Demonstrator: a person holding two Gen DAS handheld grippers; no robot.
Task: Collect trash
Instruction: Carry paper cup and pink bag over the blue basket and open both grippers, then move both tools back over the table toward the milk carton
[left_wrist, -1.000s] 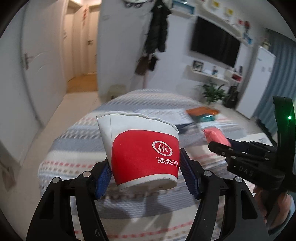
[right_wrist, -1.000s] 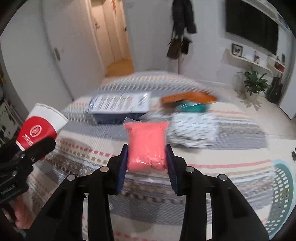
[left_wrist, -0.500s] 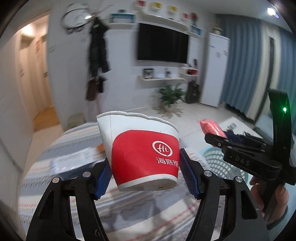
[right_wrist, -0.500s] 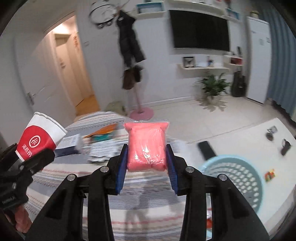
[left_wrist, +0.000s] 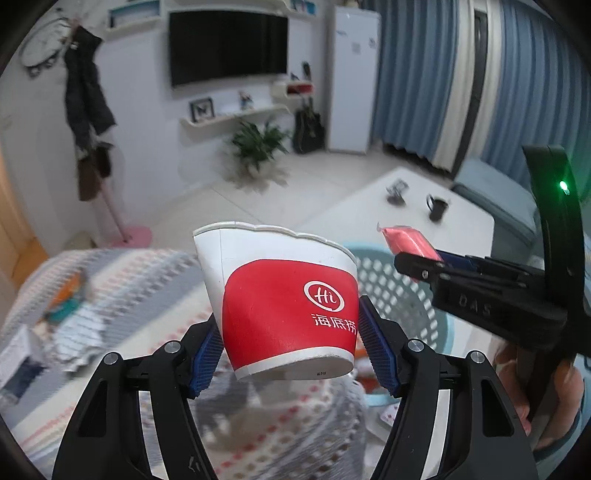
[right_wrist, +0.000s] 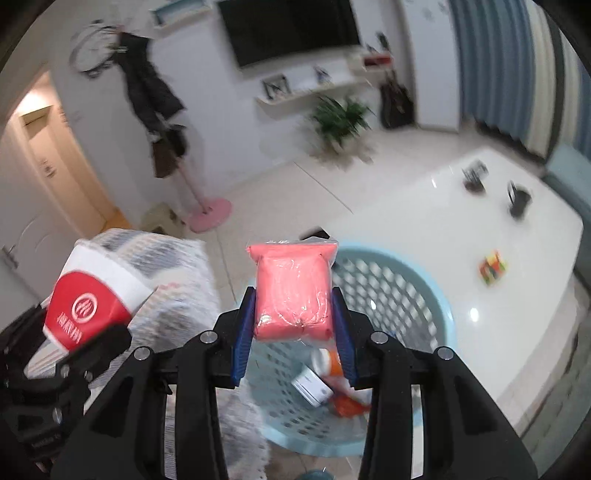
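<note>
So here's where I'm at, starting closest to the cameras. My left gripper (left_wrist: 290, 354) is clamped on a red-and-white paper cup (left_wrist: 284, 306), blue pads squeezing both sides low on the body. The cup sits roughly upright but leaning, base toward the camera, open mouth up and away, so its long axis runs up and a bit forward out of the jaws. My right gripper (right_wrist: 293, 332) is pinched fairly narrow on a pink plastic packet (right_wrist: 293, 295), gripped at its lower half with the sealed clear edge sticking straight up, long axis upright along the fingers.

Just past that is the part that matters: the light blue laundry-style basket (right_wrist: 439, 306) on the floor. From the right wrist view it's directly under and ahead of the packet, and I can see some trash already sitting in the bottom. From the left wrist view the basket (left_wrist: 399, 291) is off to the right behind the cup, with the edge of the striped bed (left_wrist: 122, 280) below the cup. So I'd say the right hand is nearer and could drop first, while the left needs to slide further right.

Further back there's a white table (right_wrist: 424, 236) with small bits on it, then the TV wall.
</note>
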